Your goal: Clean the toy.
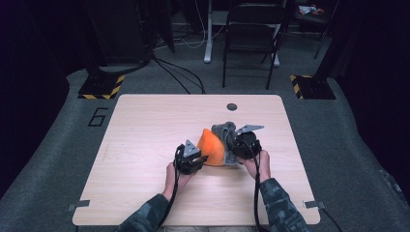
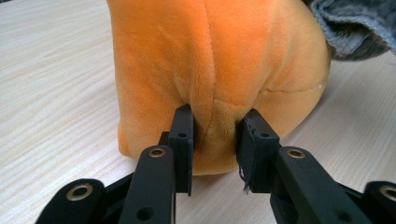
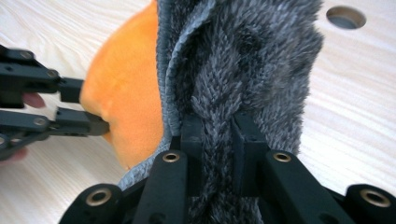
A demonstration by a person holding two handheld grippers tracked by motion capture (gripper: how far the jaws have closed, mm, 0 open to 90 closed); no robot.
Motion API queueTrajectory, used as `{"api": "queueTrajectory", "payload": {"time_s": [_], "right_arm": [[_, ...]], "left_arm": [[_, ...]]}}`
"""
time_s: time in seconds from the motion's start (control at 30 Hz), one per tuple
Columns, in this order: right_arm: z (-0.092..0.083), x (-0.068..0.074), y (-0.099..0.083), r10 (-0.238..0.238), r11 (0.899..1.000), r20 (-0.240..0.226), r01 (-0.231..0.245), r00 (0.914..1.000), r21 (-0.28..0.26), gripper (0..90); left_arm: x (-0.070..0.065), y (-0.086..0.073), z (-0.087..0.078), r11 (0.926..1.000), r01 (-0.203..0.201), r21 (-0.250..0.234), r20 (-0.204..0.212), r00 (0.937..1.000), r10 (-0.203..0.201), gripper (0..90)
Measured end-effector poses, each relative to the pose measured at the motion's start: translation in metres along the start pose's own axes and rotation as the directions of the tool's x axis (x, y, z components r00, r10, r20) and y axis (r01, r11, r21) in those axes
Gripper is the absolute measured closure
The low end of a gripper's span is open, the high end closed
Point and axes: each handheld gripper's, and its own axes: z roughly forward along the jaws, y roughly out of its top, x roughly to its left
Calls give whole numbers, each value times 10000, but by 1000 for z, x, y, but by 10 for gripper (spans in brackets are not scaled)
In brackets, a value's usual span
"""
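At the middle of the wooden table (image 1: 145, 145), toward its near half, an orange plush cushion (image 1: 211, 147) sat partly inside a grey fuzzy cover (image 1: 224, 130), the orange bulk on the left and the grey fabric bunched against its right and far side. The left gripper (image 1: 199, 157) had its jaws clamped on a fold of the orange plush; in the left gripper view that fold (image 2: 215, 126) was squeezed into a ridge between the two black pads, low on the cushion's near face. The right gripper (image 1: 235, 145) was closed on the grey cover, and in the right gripper view a thick rope of grey pile (image 3: 217, 140) ran between its jaws while the cover's hemmed edge (image 3: 164, 93) lay over the orange surface. The work appeared to be pulling cushion and cover apart, or working one over the other, and I cannot tell which. The main risk from here was the left grip: it held only a shallow pinch of slippery plush, so a hard pull could let the fold slide out and the cushion drop back on the table. The right jaws held gathered pile rather than the hem, so the cover might stretch or twist instead of travelling. Pulling unevenly could also drag the whole bundle toward the hole (image 1: 232, 106) at the table's far edge.
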Motion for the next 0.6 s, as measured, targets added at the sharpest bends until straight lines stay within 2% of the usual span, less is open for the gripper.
{"api": "queueTrajectory", "payload": {"time_s": [0.1,0.23,0.3,0.37,0.4,0.5,0.57,0.6], "right_arm": [[-10,5,8,87,9994,-98,-91,9999,-334,770],[-14,28,22,-477,9972,-461,449,9978,-600,768],[-6,42,26,-964,9949,-233,956,9951,-330,766],[3,46,24,-1239,9922,180,1241,9921,-80,767],[5,46,20,-1400,9902,303,1399,9897,38,767],[0,36,14,-1288,9917,396,1284,9909,110,767],[-2,24,8,-956,9953,426,949,9945,186,767],[-2,16,4,-604,9979,326,596,9976,236,767]], "left_arm": [[1,0,0,10000,88,-19,100,9999,-88,700],[-1,0,0,10000,2,-49,32,10000,-2,705],[-1,0,-1,10000,3,35,76,10000,-3,705],[-1,-1,-1,9999,101,33,134,9999,-101,705],[-1,-1,-1,10000,50,25,146,9999,-50,706],[-2,0,-1,10000,-55,13,142,9999,55,707],[-1,-1,-1,9999,151,-8,216,9997,-151,708],[-1,-1,-1,9999,168,2,226,9996,-168,709]]}}
